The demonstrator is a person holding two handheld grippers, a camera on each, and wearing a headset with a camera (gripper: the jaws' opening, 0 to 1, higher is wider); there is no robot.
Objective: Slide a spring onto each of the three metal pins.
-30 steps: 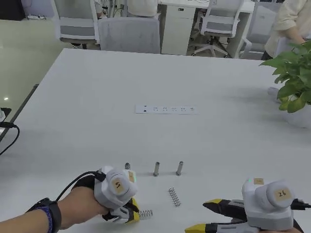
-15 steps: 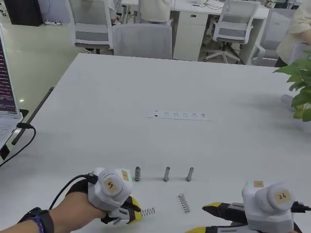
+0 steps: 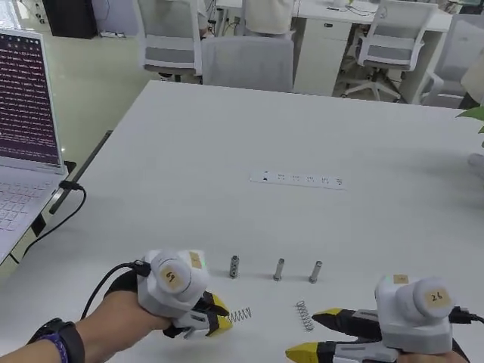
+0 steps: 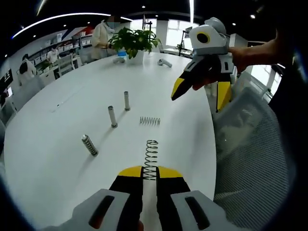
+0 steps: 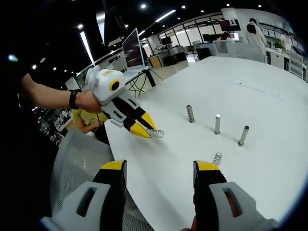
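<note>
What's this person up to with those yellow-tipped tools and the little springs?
A person is fitting springs onto three metal pins standing on a white table. One end pin already wears the first spring; the middle pin and other end pin are bare. The left gripper is shut on a second spring. The right gripper is open beside a third spring lying on the table.
</note>
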